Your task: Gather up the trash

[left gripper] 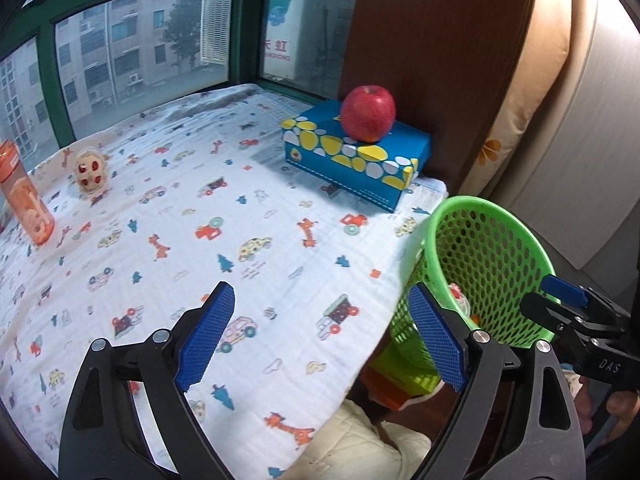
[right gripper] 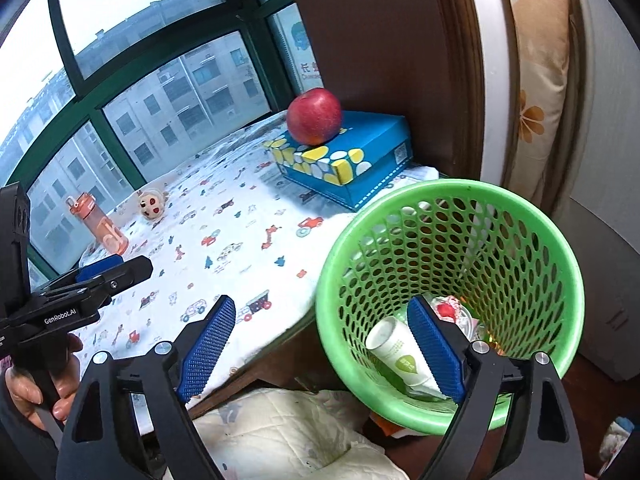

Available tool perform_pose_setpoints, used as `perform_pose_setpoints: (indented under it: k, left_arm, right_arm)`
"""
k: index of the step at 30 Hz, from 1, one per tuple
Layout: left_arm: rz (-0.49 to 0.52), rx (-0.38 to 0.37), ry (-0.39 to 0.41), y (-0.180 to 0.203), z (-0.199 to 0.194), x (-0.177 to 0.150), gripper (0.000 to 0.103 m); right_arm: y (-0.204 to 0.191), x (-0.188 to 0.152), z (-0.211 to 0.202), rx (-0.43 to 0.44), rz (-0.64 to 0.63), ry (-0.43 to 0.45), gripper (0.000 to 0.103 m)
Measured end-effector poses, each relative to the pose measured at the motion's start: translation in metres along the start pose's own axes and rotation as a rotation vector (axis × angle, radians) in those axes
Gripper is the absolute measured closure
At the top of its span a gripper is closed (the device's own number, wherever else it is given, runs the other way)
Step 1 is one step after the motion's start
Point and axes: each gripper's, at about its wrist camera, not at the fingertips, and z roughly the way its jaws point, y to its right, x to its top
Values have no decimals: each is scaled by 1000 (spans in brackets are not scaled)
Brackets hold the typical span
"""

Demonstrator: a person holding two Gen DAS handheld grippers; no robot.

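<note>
A green perforated bin (right gripper: 452,280) stands beside the table's right edge; it also shows in the left wrist view (left gripper: 488,264). Inside lie a white paper cup (right gripper: 396,352) and a red-and-white wrapper (right gripper: 448,308). My right gripper (right gripper: 320,344) is open and empty, hovering over the bin's near rim and the table edge. My left gripper (left gripper: 320,332) is open and empty above the patterned tablecloth (left gripper: 240,240). The right gripper's tip shows in the left view (left gripper: 564,296); the left gripper shows in the right view (right gripper: 104,272).
A red apple (left gripper: 369,114) sits on a blue tissue box (left gripper: 352,160) at the back right. An orange bottle (left gripper: 24,196) and a small round toy (left gripper: 91,170) stand at the far left by the window. A cream quilted cushion (right gripper: 288,436) lies below the table edge.
</note>
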Motion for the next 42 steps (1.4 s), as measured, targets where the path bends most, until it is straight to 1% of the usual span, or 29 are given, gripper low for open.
perform_pose_setpoints:
  k: [2,4,5,9,12,22,26,30,33,36,39,42]
  left_arm:
    - [-10,34,10,-12,-7,-4,15]
    - [-21,68,19,-24,-14,-8,11]
    - [-30,81,24,-30,-18,-10,11]
    - [-63,124,33,-52,-33,-17,10]
    - [-69,166,48,-65,-44,-23,10]
    - [-141,246,76,-103,-74,-43,10]
    - [-151,304,99,-108,-82,-49,10]
    - [-173,334,122,-112,-90,-55,10]
    - [-175,345,126,-112,-91,-58,10]
    - [-176,379,135,-111,-93,-61,10]
    - [-184,375,138,-112,-95,-63,10]
    - [-179,387,145,-110,-97,-65,10]
  right_arm:
    - [-13,2,4,16,-18,-2,16]
    - [-25,4,7,33,-33,-3,15]
    - [-31,4,8,39,-41,-4,15]
    - [-49,5,14,58,-64,-7,14]
    - [-60,5,17,64,-80,-5,14]
    - [-93,1,16,57,-141,14,14]
    - [-102,-4,14,54,-161,19,13]
    - [-110,-8,11,46,-185,25,12]
    - [-114,-11,8,41,-196,34,12]
    - [-115,-13,6,36,-200,38,11]
    - [-115,-15,4,25,-203,44,11]
    - [-116,-16,3,26,-199,49,11]
